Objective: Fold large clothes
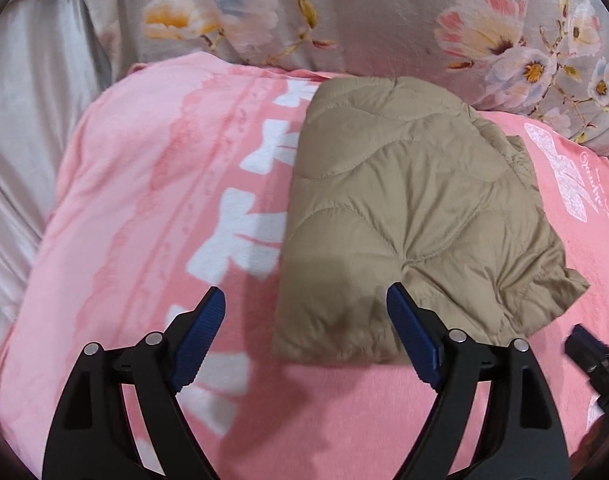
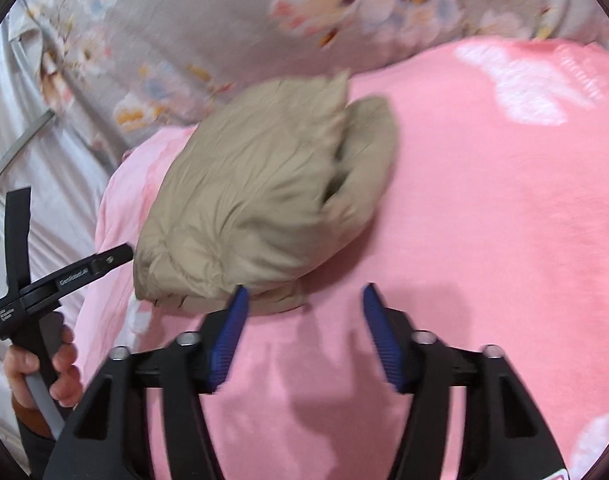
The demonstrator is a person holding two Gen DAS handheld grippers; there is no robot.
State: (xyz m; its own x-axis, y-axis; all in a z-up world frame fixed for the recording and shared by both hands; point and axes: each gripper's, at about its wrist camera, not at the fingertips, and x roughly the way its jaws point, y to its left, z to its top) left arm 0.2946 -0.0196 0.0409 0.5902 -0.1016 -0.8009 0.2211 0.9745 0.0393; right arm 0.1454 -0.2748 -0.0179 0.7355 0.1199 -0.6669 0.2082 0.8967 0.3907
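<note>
Though blurred in the right wrist view, folded beige quilted jacket (image 1: 416, 216) lying on pink blanket (image 1: 152, 184). Left gripper (image 1: 304, 304) released, spread wide over its near corner; right gripper (image 2: 302, 300) released, empty, cut off elsewhere.

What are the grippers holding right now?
Nothing. The left gripper and right gripper are both open, and the folded tan jacket lies free on the pink blanket.
</note>
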